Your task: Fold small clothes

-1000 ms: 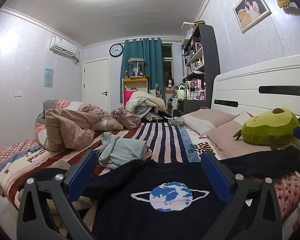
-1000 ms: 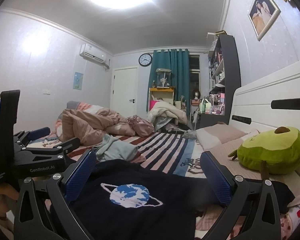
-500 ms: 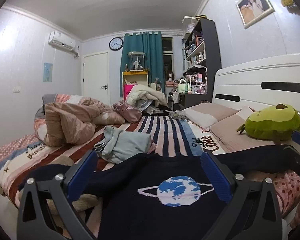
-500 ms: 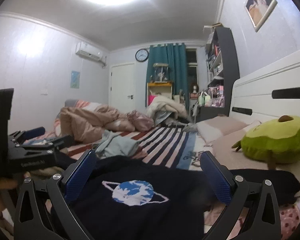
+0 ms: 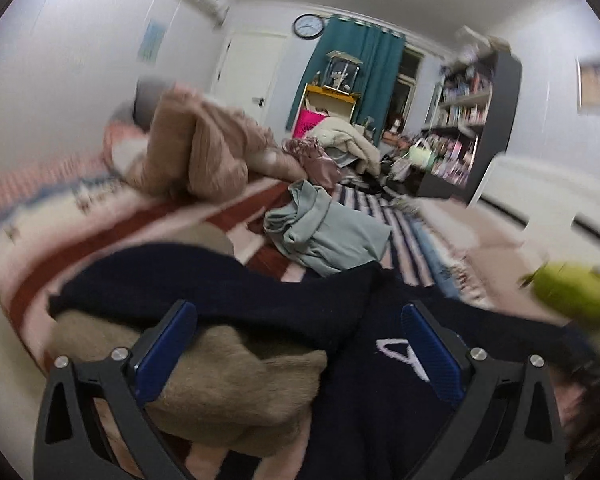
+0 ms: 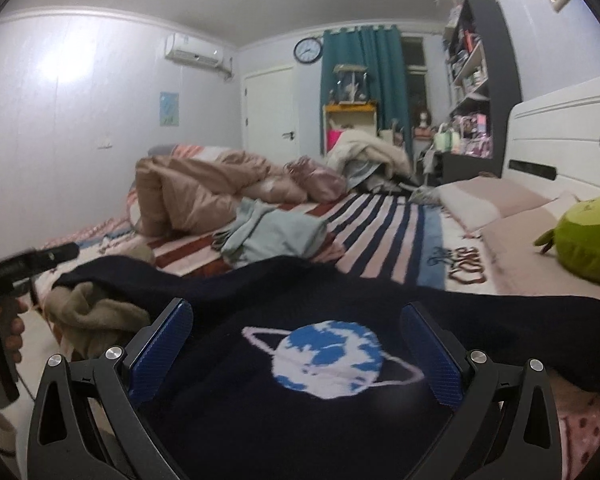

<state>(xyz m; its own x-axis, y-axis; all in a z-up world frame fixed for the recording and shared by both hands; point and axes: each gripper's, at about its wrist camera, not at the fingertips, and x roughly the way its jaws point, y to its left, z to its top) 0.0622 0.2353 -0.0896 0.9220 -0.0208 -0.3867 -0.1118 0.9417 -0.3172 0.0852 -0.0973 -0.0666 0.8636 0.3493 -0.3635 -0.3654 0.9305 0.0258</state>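
Observation:
A navy sweater with a blue planet print lies spread on the bed, sleeves stretched to both sides. My right gripper is open and empty over its chest. My left gripper is open and empty, tilted over the sweater's left sleeve, which lies across a tan garment. The left gripper also shows at the left edge of the right wrist view. A pale green garment lies crumpled beyond the sweater.
The bed has a striped blanket, a heaped pink duvet at the far left, pillows and a green plush toy by the white headboard. A dark bookshelf stands behind.
My left gripper has swung left and tilted, now over the sweater's left sleeve and the tan garment. My right gripper has dipped lower over the planet print.

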